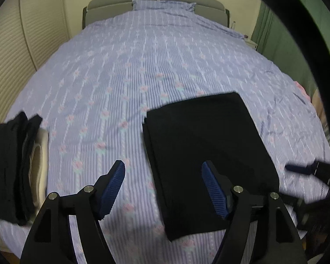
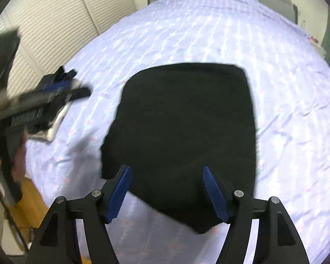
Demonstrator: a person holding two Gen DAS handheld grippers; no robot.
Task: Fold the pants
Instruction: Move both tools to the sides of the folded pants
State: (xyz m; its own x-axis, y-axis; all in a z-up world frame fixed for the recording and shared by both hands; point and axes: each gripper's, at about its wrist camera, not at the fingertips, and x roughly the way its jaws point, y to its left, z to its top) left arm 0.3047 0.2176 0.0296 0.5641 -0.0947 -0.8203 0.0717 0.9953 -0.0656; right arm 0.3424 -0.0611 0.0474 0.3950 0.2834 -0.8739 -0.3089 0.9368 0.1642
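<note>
The pants (image 1: pixel 206 154) lay folded into a compact black rectangle on the bed (image 1: pixel 125 70), near its foot edge and flat on the lilac striped sheet with its pink flower print. In the right wrist view the same pants (image 2: pixel 187 136) filled the centre of the picture, their edges softened by blur.

The left gripper (image 1: pixel 162 187) hung above the bed with its jaws spread and nothing between them — its left finger over bare sheet, its right finger over the near left part of the pants, neither pad pressing the cloth. The right gripper (image 2: pixel 167 189) stood likewise released, both blue pads clear of the fabric and only the pants' near edge showing in the gap below them.

Each tool appeared in the other's view. The right gripper (image 1: pixel 305 169) showed at the far right of the left wrist view, blurred, just beside the pants' right edge. The left gripper (image 2: pixel 39 101) showed at the left of the right wrist view, heavily blurred, with part of the person's hand (image 2: pixel 17 160) below it.

A stack (image 1: pixel 13 165) of dark folded clothes sat at the bed's left edge, well apart from the pants, with a pale item under it. A pillow (image 1: pixel 162 5) lay against the grey headboard (image 1: pixel 107 5). Slatted doors (image 2: pixel 61 17) stood along the left wall; a green curtain (image 1: pixel 272 33) hung at the right.
</note>
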